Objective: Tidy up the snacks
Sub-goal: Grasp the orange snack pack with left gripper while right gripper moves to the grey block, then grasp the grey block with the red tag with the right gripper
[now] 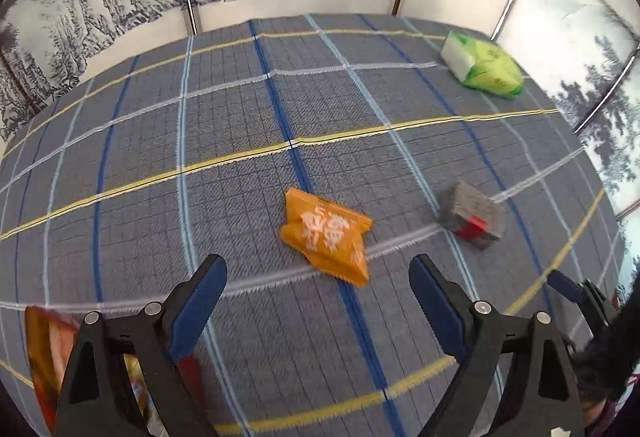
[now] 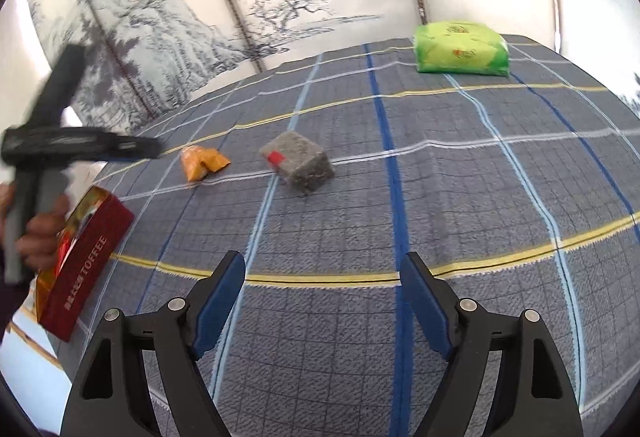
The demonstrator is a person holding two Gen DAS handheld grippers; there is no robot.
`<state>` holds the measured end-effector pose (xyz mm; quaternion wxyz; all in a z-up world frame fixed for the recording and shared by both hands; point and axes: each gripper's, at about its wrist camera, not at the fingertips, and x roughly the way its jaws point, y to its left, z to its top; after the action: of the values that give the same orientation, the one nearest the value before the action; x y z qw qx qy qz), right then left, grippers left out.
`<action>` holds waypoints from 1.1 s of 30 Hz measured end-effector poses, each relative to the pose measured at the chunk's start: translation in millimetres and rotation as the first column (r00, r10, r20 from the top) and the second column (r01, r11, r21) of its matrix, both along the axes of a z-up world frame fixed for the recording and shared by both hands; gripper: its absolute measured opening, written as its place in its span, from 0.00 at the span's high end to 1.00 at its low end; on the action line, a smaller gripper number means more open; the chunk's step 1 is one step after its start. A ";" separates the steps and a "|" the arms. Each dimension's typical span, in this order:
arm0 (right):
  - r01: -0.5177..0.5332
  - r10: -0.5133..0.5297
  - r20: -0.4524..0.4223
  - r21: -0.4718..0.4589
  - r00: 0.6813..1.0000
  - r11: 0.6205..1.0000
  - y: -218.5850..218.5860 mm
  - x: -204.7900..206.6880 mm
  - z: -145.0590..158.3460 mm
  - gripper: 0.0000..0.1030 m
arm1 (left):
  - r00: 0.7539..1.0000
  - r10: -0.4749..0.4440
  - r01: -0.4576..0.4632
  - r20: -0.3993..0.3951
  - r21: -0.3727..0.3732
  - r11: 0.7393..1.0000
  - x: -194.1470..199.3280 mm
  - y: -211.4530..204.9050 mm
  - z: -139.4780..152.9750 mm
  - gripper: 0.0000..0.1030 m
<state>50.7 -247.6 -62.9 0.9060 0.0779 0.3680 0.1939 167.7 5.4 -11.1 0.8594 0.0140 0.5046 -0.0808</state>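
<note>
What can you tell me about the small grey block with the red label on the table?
The small grey speckled block with a red label looks like a wrapped snack of cuboid shape, with a matt, granular surface. One red rectangular label sits on its upper face near an edge. It lies flat on the blue checked tablecloth, turned at an angle to the stripes. Nothing touches it; the orange crinkled snack packet lies apart from it.

Orange snack packet (image 1: 326, 233) flat beside grey block snack (image 1: 471, 215), green pack (image 1: 484, 64) apart.
</note>
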 end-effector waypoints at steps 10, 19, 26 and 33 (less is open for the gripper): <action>-0.046 0.046 0.001 -0.029 0.999 0.999 10.1 -1.8 -2.2 0.22 | 0.998 0.016 -0.012 -0.067 0.058 0.998 32.7 -4.3 -35.0 0.77; -0.166 0.169 0.026 -0.094 0.985 0.982 20.3 43.0 15.8 0.22 | 0.999 -0.020 0.022 0.032 -0.076 0.997 -64.4 -6.7 5.1 0.77; -0.253 0.259 0.012 -0.177 0.966 0.951 48.2 95.7 10.7 0.22 | 0.991 -0.044 0.053 0.127 -0.067 0.996 -125.9 -8.8 30.7 0.77; -0.293 0.296 -0.032 -0.266 0.955 0.918 71.0 123.2 2.1 0.63 | 0.992 -0.045 0.056 0.119 -0.094 0.994 -152.3 0.2 41.7 0.77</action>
<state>173.9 -176.6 -60.7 0.8703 -0.1024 0.3943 0.2768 15.4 5.6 30.5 0.8848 -0.0105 0.4485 -0.1260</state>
